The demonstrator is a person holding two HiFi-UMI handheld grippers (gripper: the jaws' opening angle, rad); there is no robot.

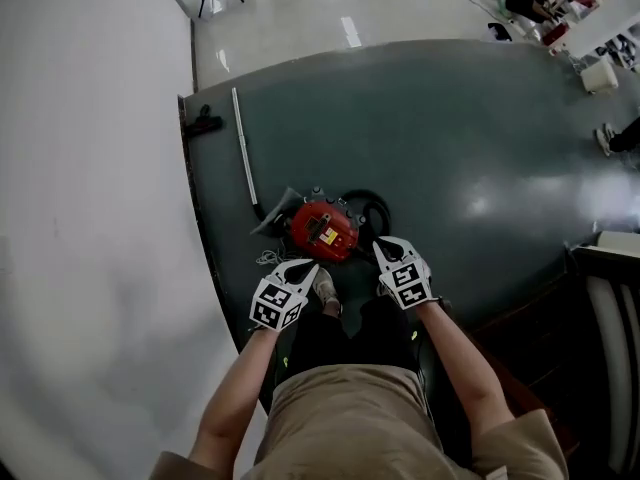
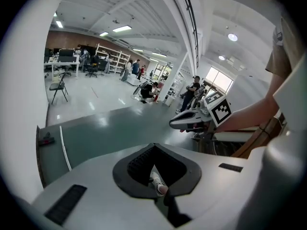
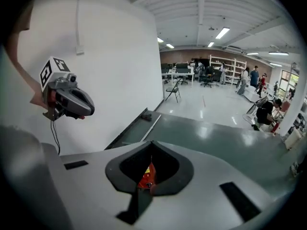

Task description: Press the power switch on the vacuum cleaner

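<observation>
The left hand-held gripper (image 1: 306,265) and the right hand-held gripper (image 1: 384,243) are held side by side above the floor. The jaws of each are brought fully together, with nothing clamped between them. The red vacuum cleaner (image 1: 324,231) is seen on the dark green floor mat (image 1: 450,148), between and just ahead of both tips, untouched.

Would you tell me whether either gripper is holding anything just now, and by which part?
Nothing is held: the left gripper and the right gripper are both shut and empty, near the vacuum.
</observation>
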